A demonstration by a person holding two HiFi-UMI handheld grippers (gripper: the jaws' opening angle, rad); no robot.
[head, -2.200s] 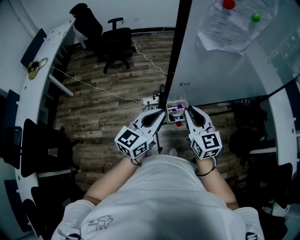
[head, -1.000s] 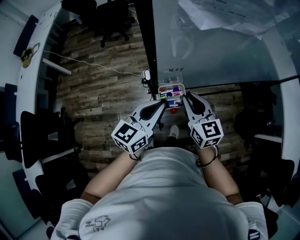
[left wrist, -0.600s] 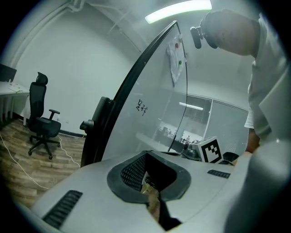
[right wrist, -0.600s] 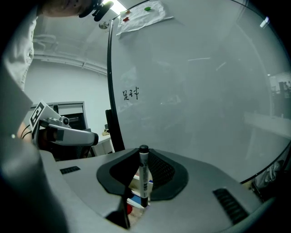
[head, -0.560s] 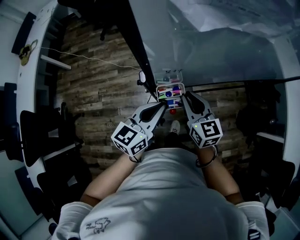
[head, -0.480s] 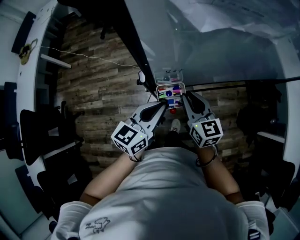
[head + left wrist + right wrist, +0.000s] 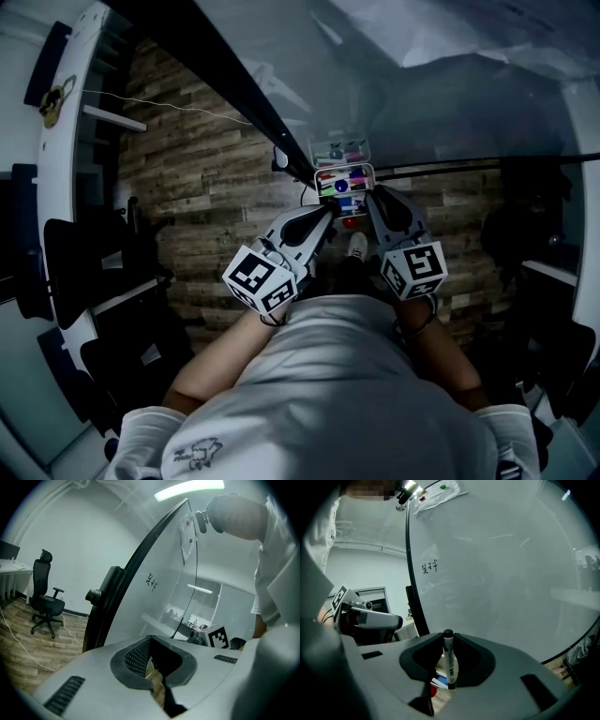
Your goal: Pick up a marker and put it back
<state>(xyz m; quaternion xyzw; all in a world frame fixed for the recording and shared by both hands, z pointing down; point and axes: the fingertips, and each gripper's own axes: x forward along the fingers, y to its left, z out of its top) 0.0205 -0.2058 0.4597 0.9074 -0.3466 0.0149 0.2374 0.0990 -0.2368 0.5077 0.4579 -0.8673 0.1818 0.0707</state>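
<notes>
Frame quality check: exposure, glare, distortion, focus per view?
Head view: underexposed, strong fisheye; the whiteboard's black frame bows. Left gripper view: long ceiling strip light glows bright, glossy whiteboard mirrors the room. Right gripper view: black-capped white marker clamped in the right tool is sharp; corners vignette to black.

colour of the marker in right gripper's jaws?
The marker has a white barrel with black cap and black lower end; clearest in right gripper view.

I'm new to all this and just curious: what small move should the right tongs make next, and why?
Probably lower the marker into the tray and let go. The right tongs grip it upright right beside that tray, so the pick-up looks done.
</notes>
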